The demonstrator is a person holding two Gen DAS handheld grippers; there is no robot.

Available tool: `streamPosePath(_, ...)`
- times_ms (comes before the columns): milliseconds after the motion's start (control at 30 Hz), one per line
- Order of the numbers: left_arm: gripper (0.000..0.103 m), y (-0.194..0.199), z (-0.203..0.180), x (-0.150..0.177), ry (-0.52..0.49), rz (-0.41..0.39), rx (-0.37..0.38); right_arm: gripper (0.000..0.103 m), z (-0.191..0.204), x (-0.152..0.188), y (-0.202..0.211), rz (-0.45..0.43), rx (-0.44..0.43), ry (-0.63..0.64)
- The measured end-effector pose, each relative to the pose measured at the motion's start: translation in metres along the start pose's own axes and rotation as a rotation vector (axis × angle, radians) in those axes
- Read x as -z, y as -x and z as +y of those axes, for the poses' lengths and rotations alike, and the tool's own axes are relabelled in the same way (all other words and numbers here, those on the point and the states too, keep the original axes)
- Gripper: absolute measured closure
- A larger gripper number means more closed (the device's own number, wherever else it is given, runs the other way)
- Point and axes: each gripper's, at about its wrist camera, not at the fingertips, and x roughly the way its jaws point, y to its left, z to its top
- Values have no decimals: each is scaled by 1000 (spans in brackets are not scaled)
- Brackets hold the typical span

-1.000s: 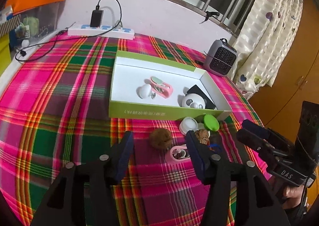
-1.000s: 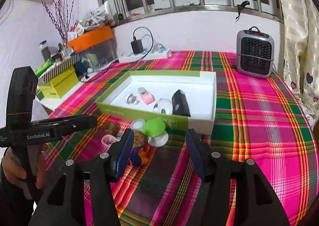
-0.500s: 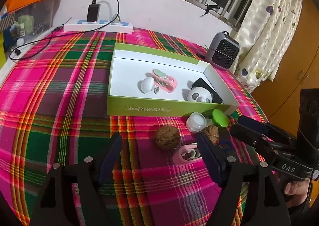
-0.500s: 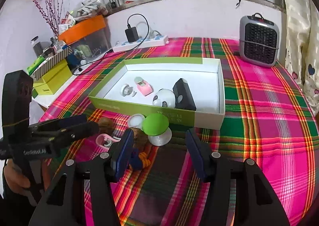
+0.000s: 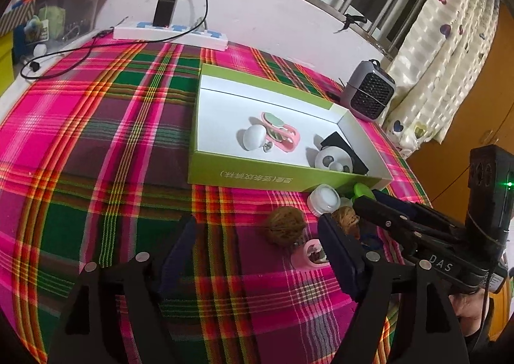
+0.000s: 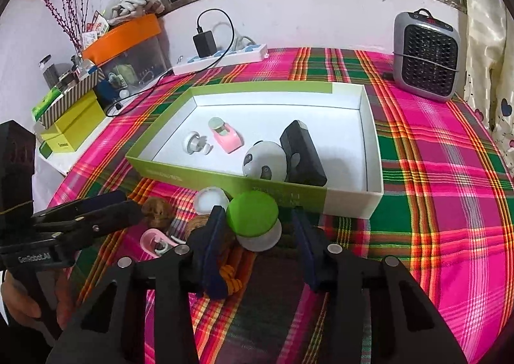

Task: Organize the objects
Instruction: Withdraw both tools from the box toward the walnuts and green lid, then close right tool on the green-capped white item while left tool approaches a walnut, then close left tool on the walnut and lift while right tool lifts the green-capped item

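Already partly done, judging by the green box [image 6: 350, 194] on the plaid-covered counter [image 6: 449, 171]; inside it lie a white knob [image 6: 194, 142], a pink clip [image 6: 226, 136], a panda figure [image 6: 265, 161] and a black block [image 6: 303, 152]. Left outside, clustered just before the box's near wall: a green-lidded jar [image 6: 253, 219], a white cap [image 6: 210, 200], two walnuts [image 5: 286, 229] [image 5: 345, 219], a second pink clip [image 5: 310, 256], and an orange-and-blue cord [image 6: 229, 274] partly hidden behind the claw finger; so roughly half still to be moved, as a guess.

Right claw [image 6: 257, 243]: spread wide, jaws to either side of the green-lidded jar, left pad just beside or perhaps touching it, right pad apart; nothing gripped yet; likely the next thing to be picked up.

Left claw [image 5: 257, 255]: also wide open, empty, held low over the cloth with the nearer walnut and the pink clip ahead between its jaws; no contact visible; right finger overlapping the second walnut in view, touching or not cannot be told.
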Motion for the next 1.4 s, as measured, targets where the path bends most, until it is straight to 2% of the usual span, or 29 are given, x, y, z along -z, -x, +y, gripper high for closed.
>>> streamPosePath(100,25,-1,-2,0,-9,4,0,68,1,-1,-1,1,0,8)
streamPosePath(300,25,-3,-10,2,-44,16,2,68,1,2,1,-5,5,13)
streamPosePath(567,26,-9,-21,3,-75,28,-45,68,-12,9,12,-8,4,-6)
streamPosePath(667,33,-10,-23,2,-77,28,-84,68,-14,11,14,-9,-4,-7)
streamPosePath(767,44,-12,-25,1,-86,29,-113,68,-15,12,15,-10,-8,-8)
streamPosePath(833,59,-13,-27,2,-100,34,-100,68,-17,12,15,-11,-13,-13)
streamPosePath(933,70,-15,-37,4,-137,39,-99,68,-17,13,15,-13,-16,-18)
streamPosePath(1000,74,-17,-40,4,-151,44,-95,68,-17,13,16,-15,-15,-19)
streamPosePath(1400,75,-16,-49,6,-186,50,-77,68,-20,16,23,-29,-12,-22)
